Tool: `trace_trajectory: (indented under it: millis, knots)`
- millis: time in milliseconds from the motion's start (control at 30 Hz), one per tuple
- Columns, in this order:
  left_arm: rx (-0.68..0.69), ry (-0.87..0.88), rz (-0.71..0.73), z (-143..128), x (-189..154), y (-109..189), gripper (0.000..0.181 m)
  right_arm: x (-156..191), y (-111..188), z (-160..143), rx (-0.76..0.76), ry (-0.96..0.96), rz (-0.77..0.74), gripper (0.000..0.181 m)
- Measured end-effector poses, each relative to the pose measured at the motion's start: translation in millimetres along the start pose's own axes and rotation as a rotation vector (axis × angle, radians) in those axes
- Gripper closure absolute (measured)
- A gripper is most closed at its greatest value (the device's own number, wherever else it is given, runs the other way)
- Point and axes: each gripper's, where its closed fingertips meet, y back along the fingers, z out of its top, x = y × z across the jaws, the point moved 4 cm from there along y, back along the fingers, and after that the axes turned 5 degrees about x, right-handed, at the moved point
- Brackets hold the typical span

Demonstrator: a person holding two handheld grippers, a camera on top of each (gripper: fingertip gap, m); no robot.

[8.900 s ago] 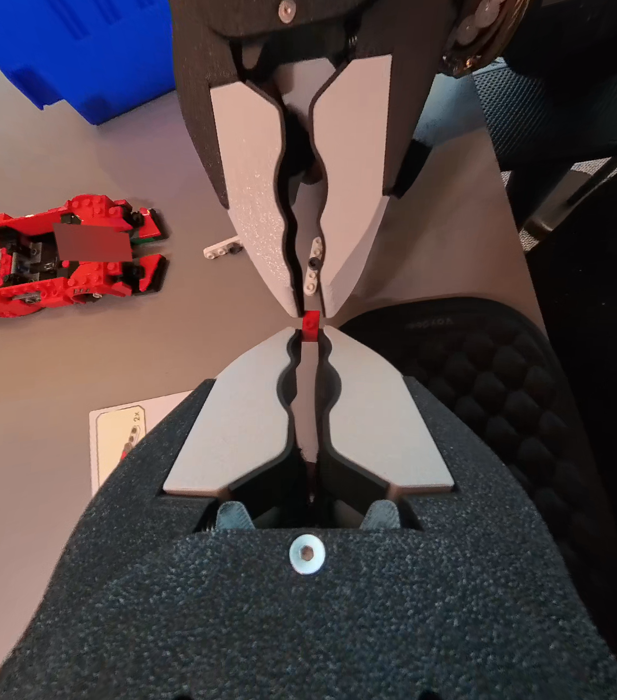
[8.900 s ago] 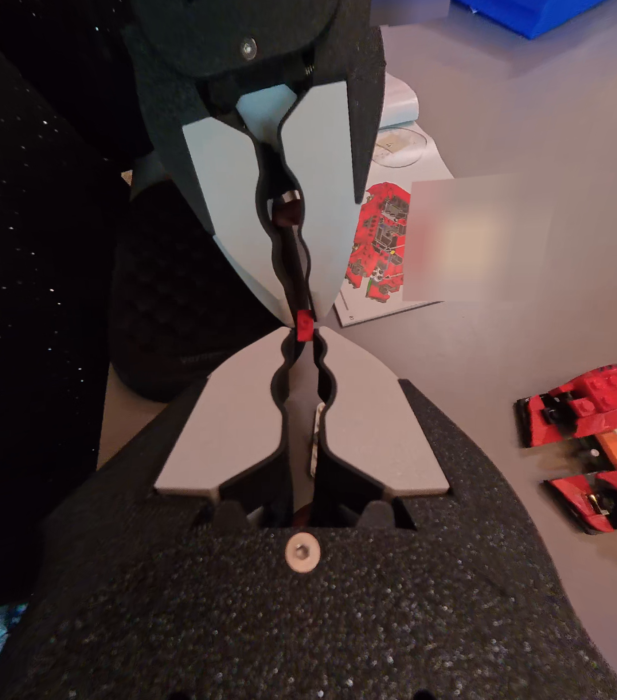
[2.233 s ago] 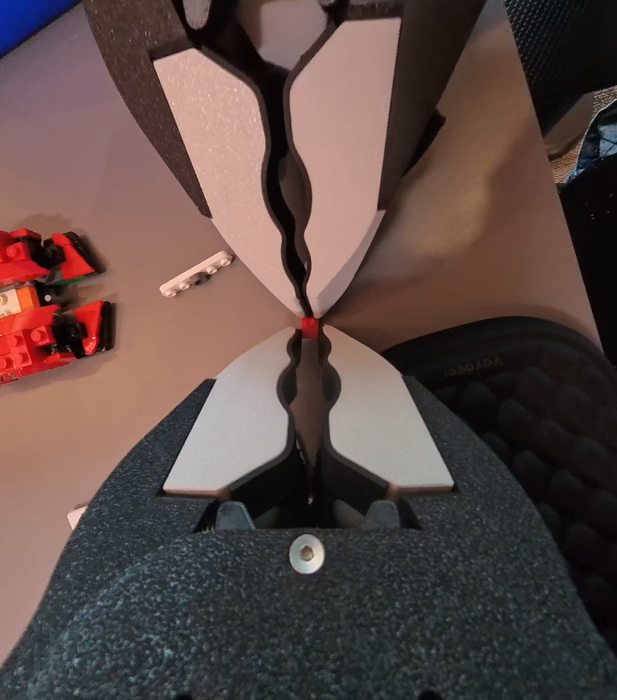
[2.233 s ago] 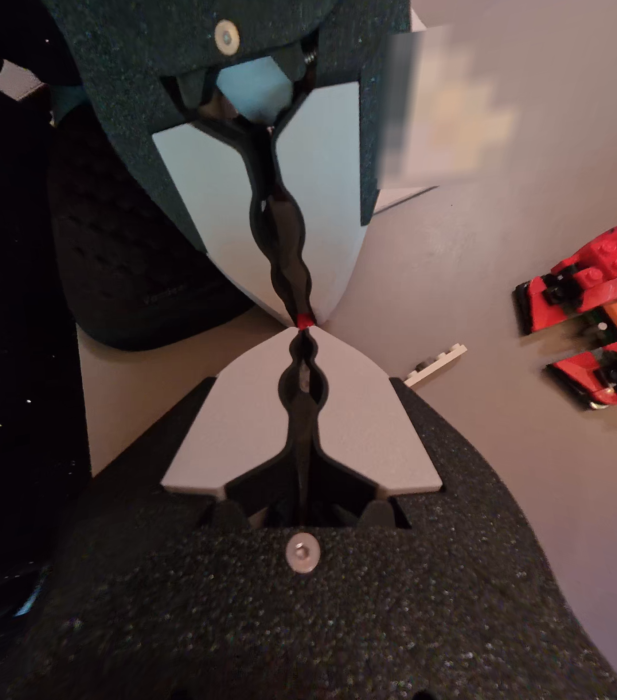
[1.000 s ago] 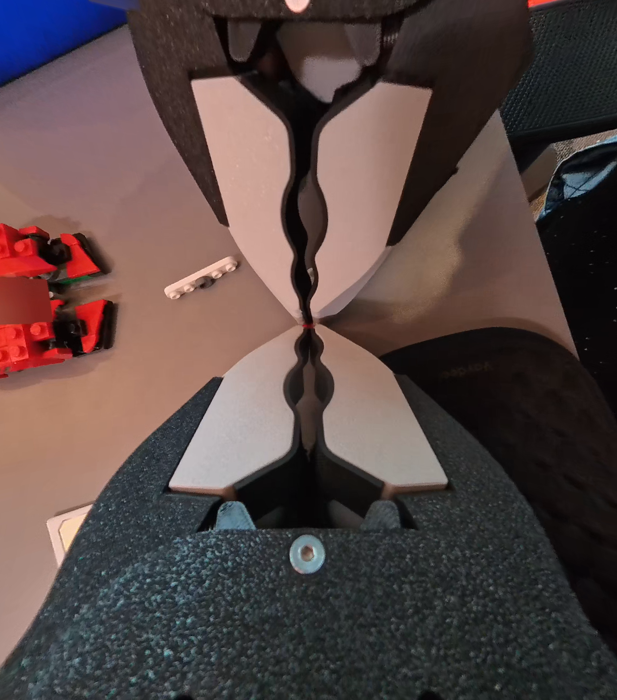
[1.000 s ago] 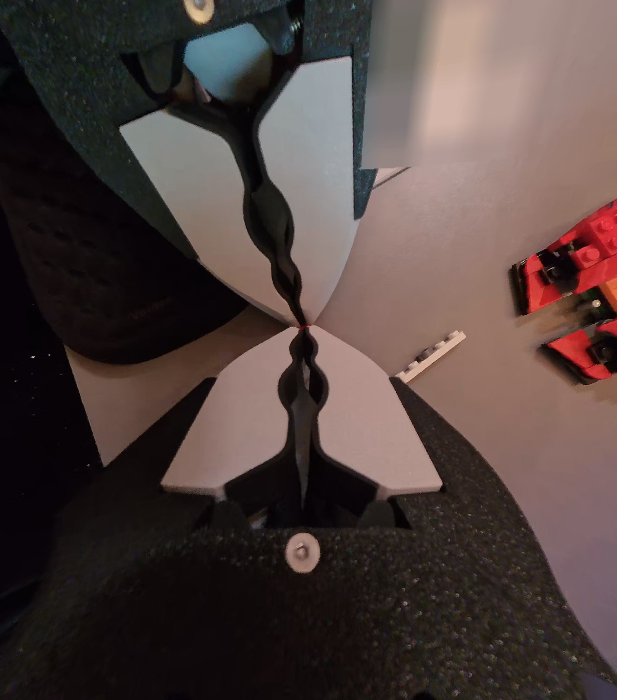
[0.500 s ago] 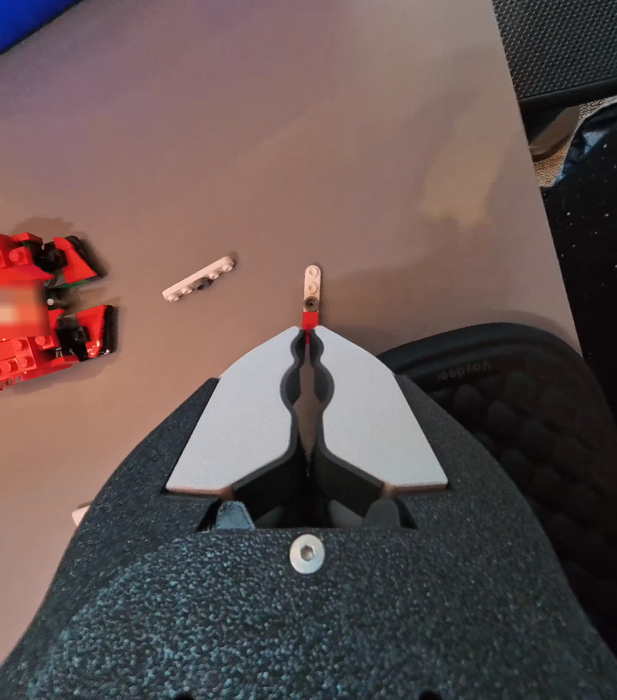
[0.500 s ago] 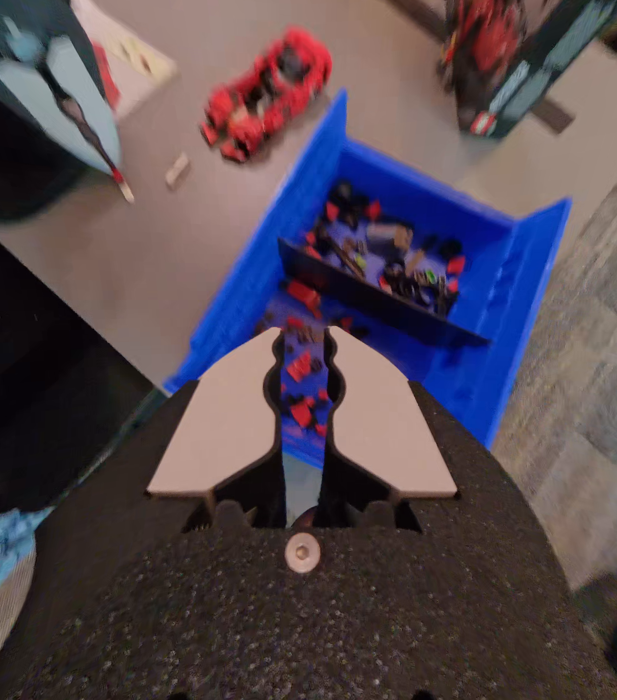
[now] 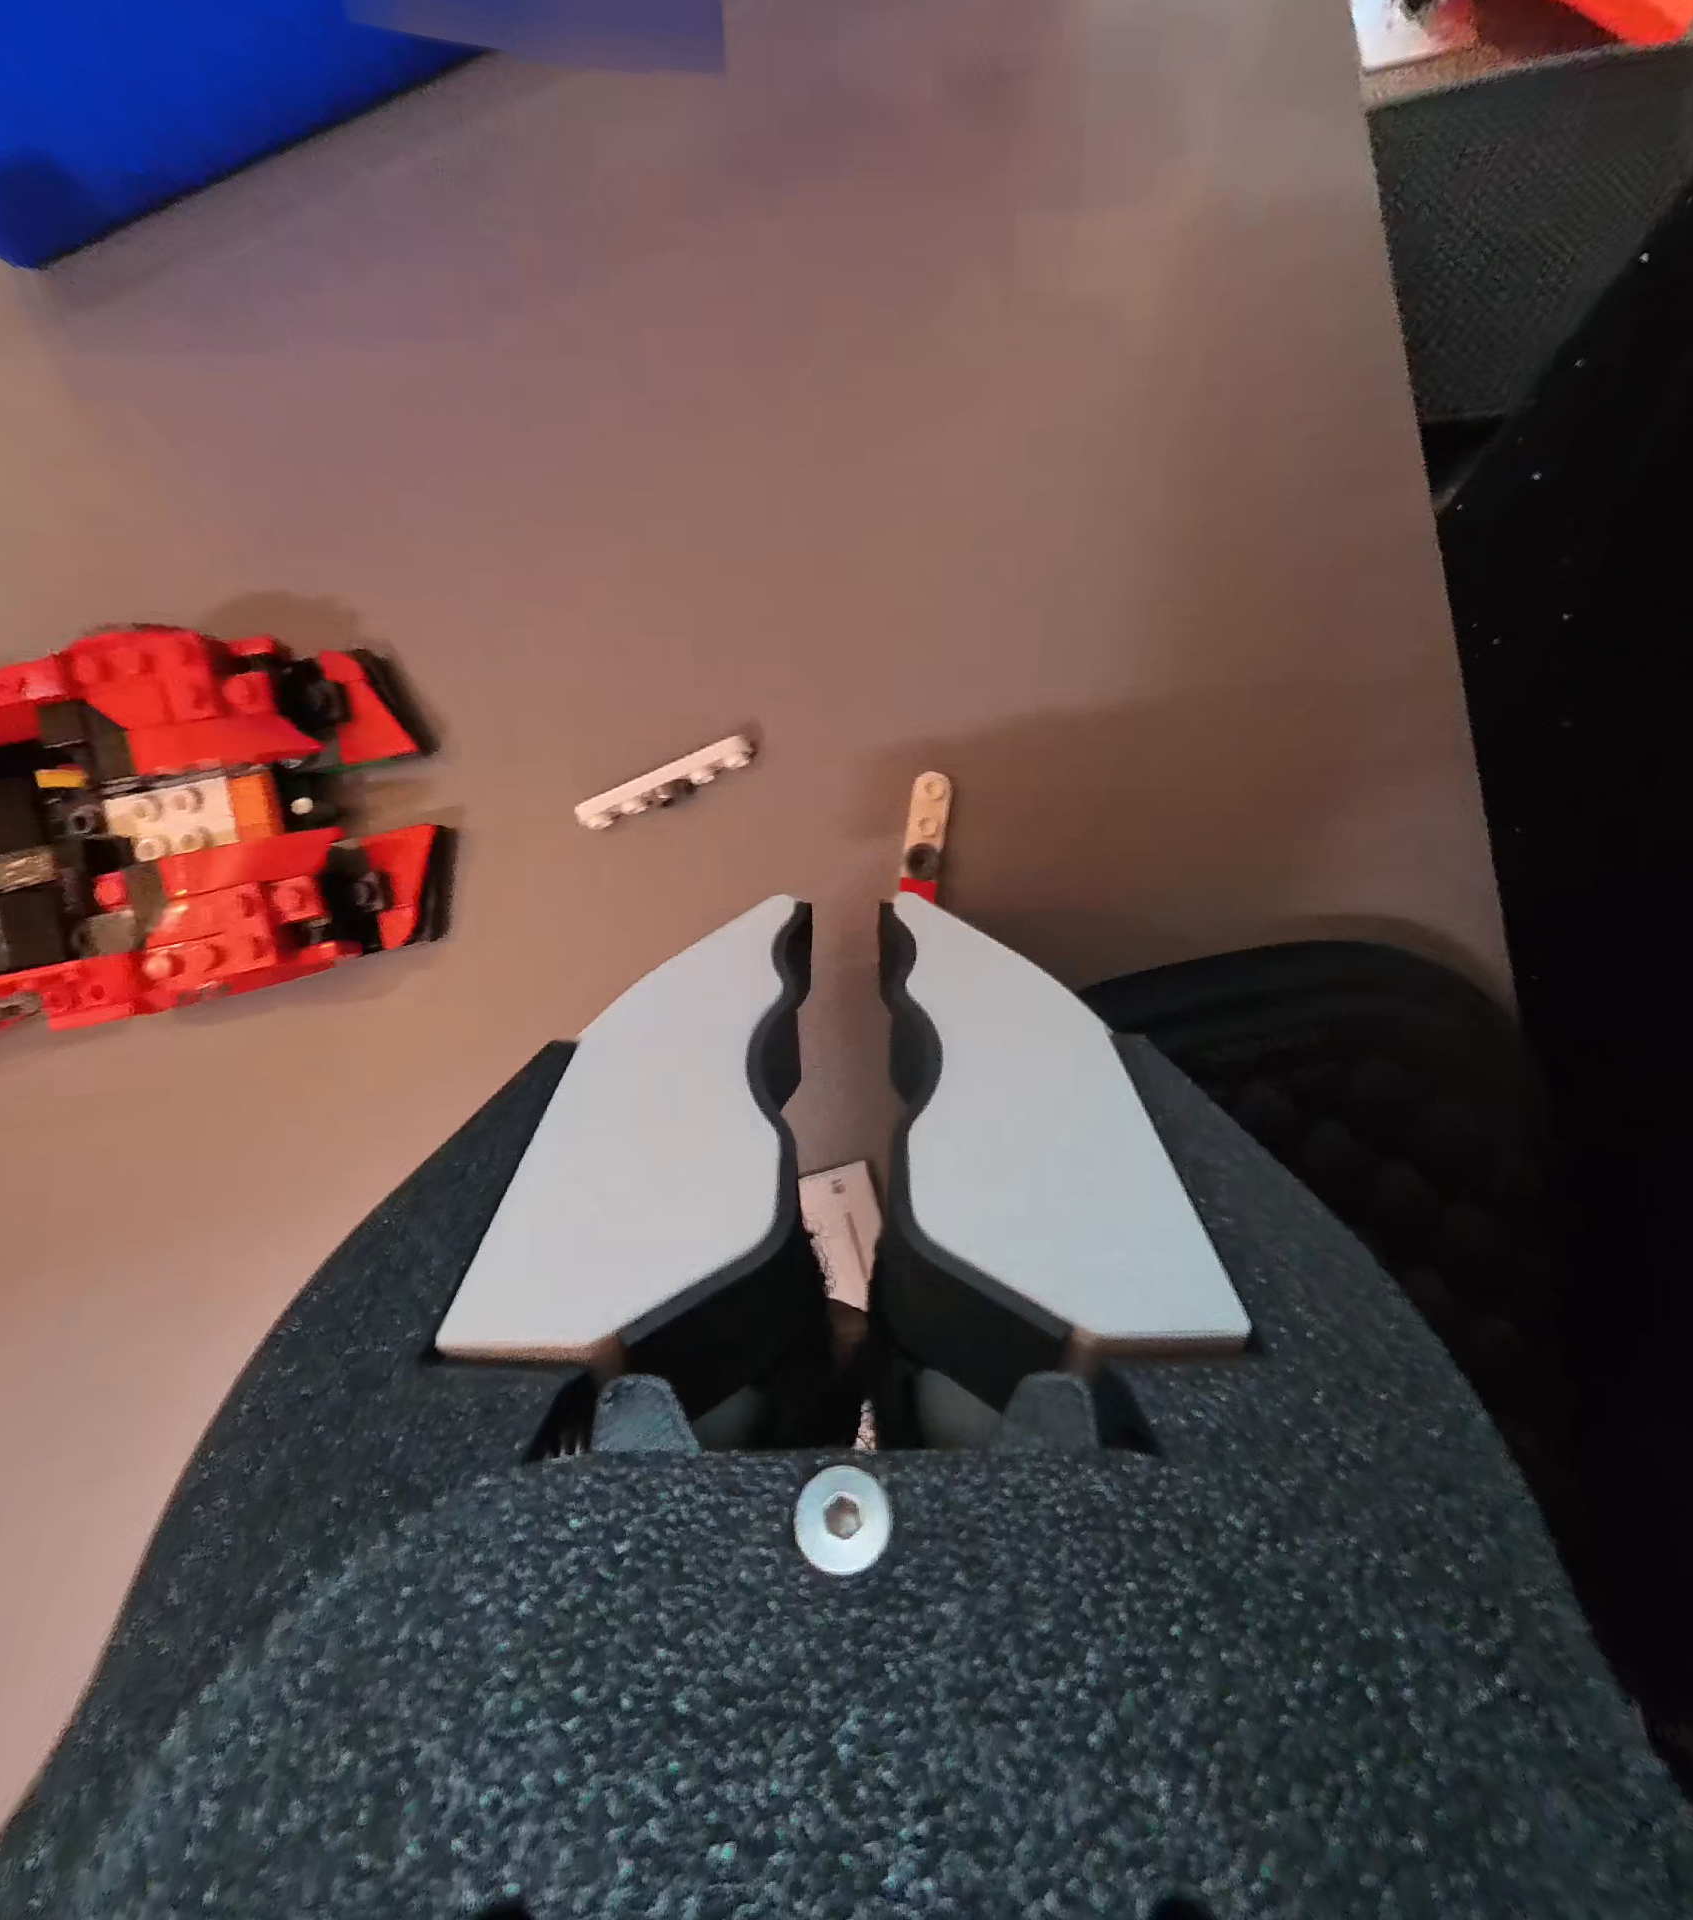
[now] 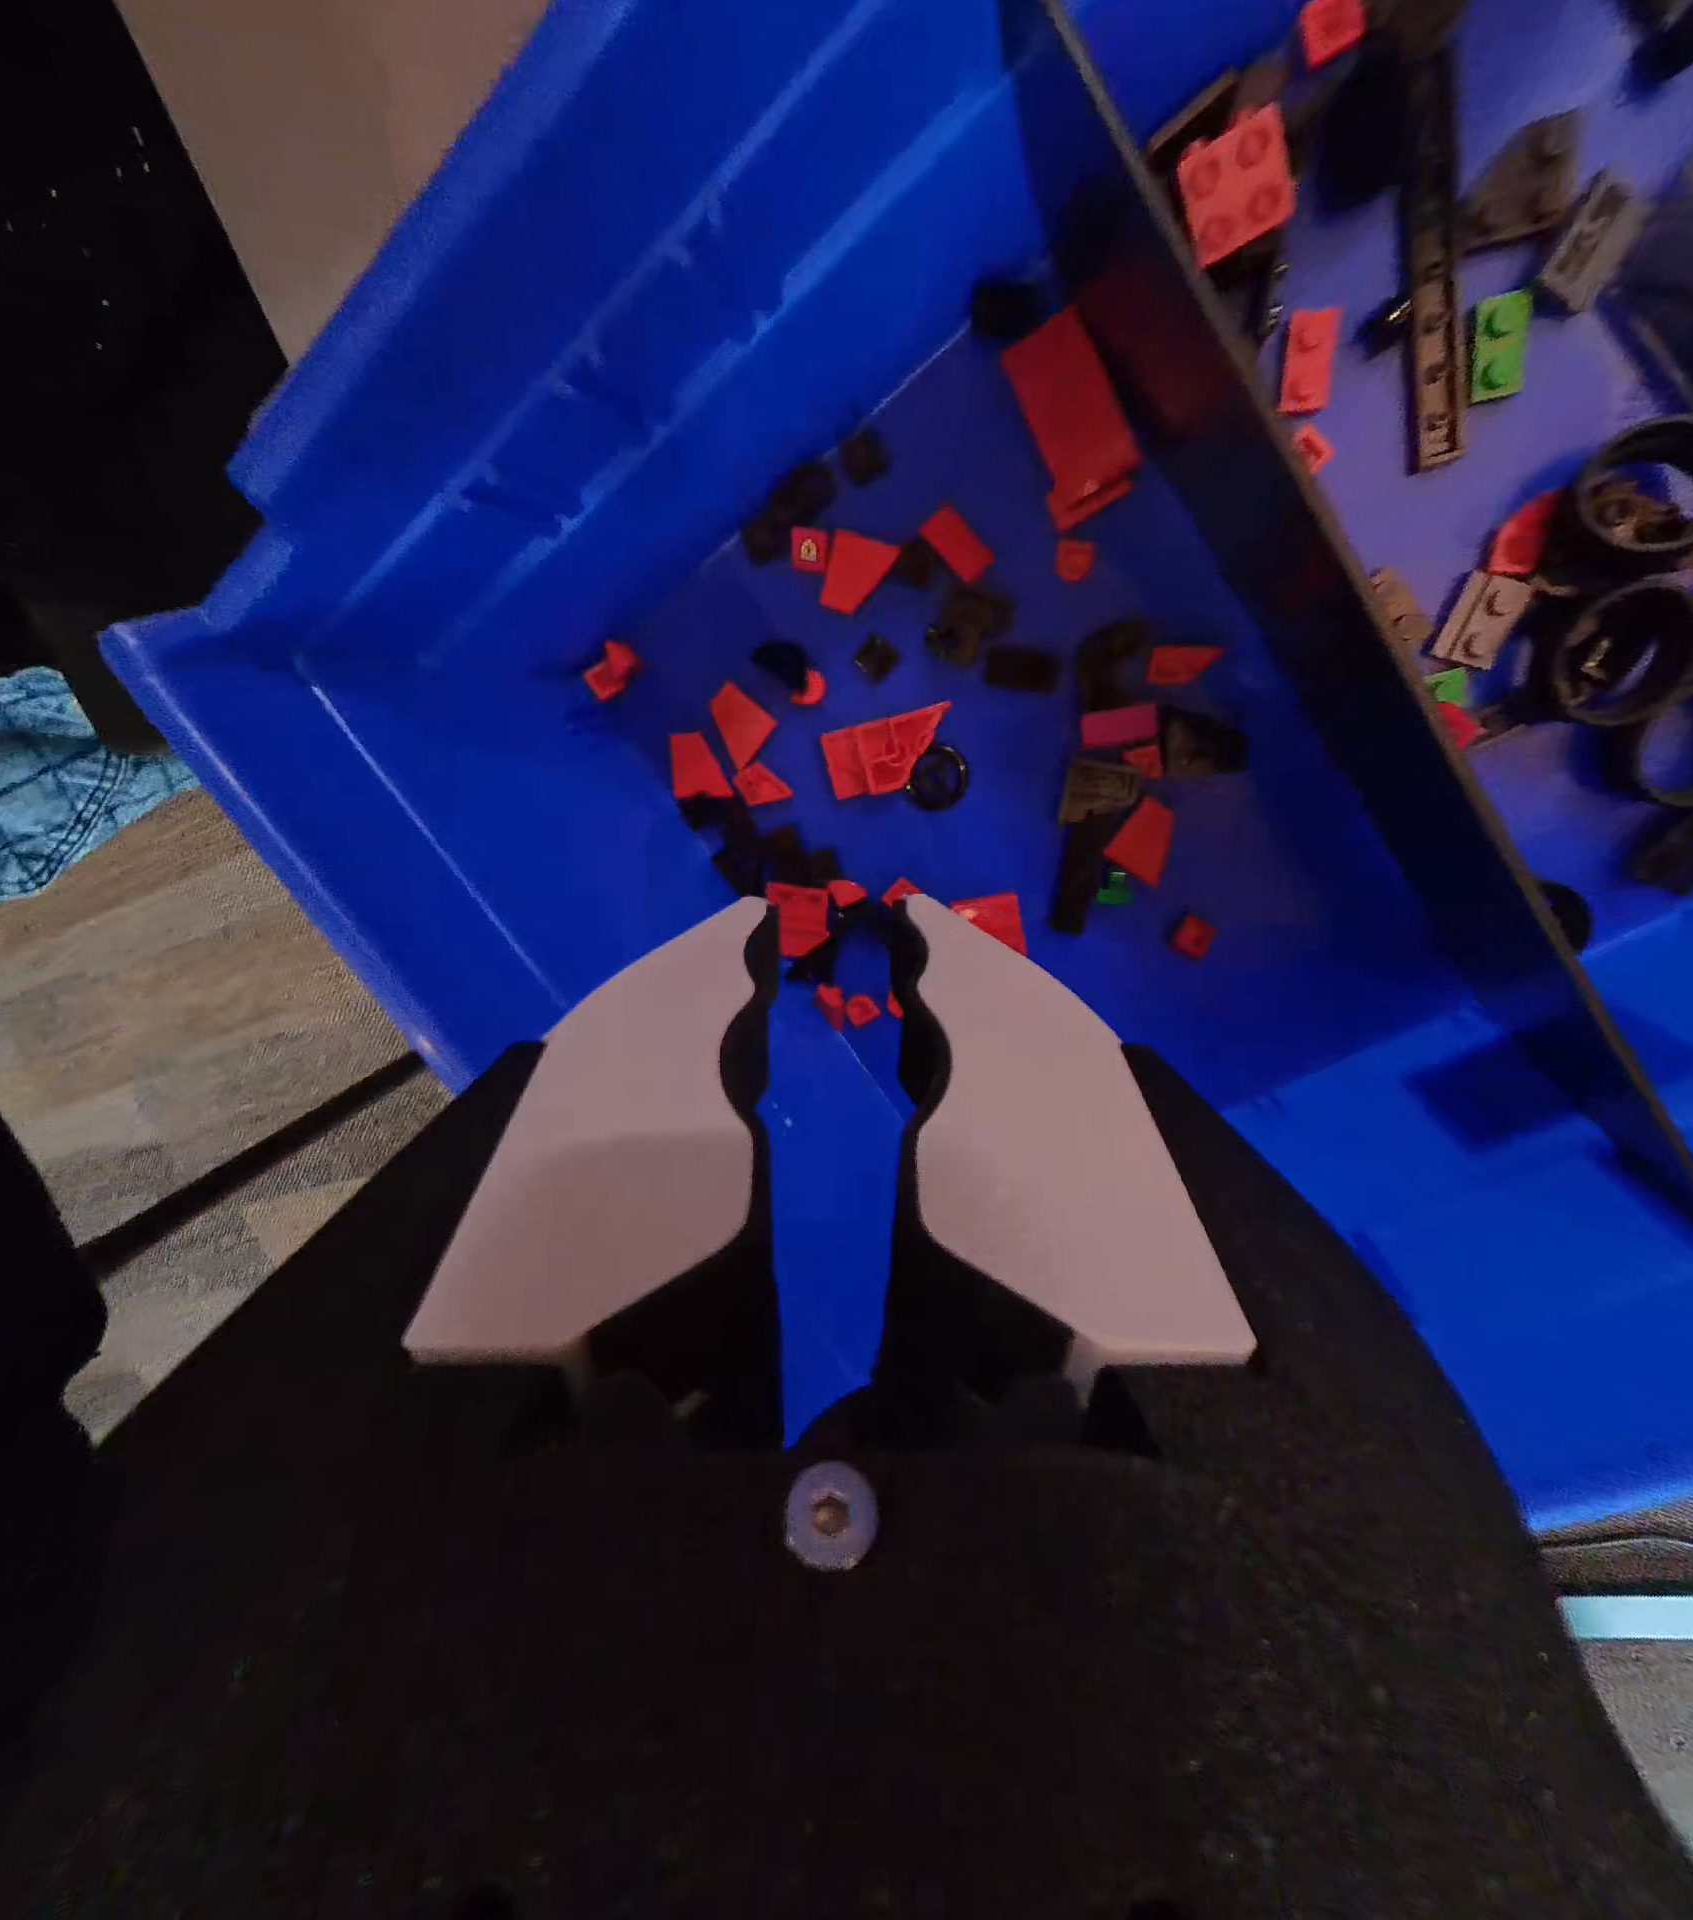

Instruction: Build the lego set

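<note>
In the left wrist view my left gripper (image 9: 844,906) is open and empty above the grey table (image 9: 821,468). A small beige plate with a red end (image 9: 927,831) lies on the table just past its right fingertip. A white plate (image 9: 665,796) lies to its left. The part-built red car (image 9: 135,831) sits at the left. In the right wrist view my right gripper (image 10: 837,909) is open and empty over the near compartment of the blue bin (image 10: 530,436), above several loose red and black pieces (image 10: 883,758).
A dark divider (image 10: 1341,623) splits the bin; the far compartment holds black tyres (image 10: 1663,488) and more pieces. A corner of the blue bin (image 9: 94,114) shows at the table's far left. A black cushion (image 9: 1341,1091) lies at the table's near right edge. My hands' fingertips stand some 30 cm from each other.
My left gripper has opened and let go of the beige-and-red plate, which now lies on the table. My right gripper has swung away from the left one to over the blue bin.
</note>
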Motion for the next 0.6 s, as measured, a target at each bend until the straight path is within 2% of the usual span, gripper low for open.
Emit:
trace_trajectory:
  millis: [133, 233, 400, 600]
  knots:
    - [-0.033, 0.040, 0.046, -1.2, 13.2, 7.4, 0.169, 0.7, -4.1, 2.2, -0.015, 0.036, 0.012, 0.163]
    - [-0.054, 0.066, 0.035, 0.1, 16.5, 12.9, 0.169, 3.4, -5.1, 6.4, -0.059, 0.059, 0.028, 0.163]
    - [-0.050, 0.083, 0.049, -0.7, 21.3, 17.7, 0.169, 0.3, -10.5, 6.4, -0.052, 0.081, 0.012, 0.162]
    - [-0.039, 0.108, 0.128, -4.8, 29.0, 33.9, 0.169, -7.8, -6.4, 22.2, -0.208, 0.147, -0.042, 0.157]
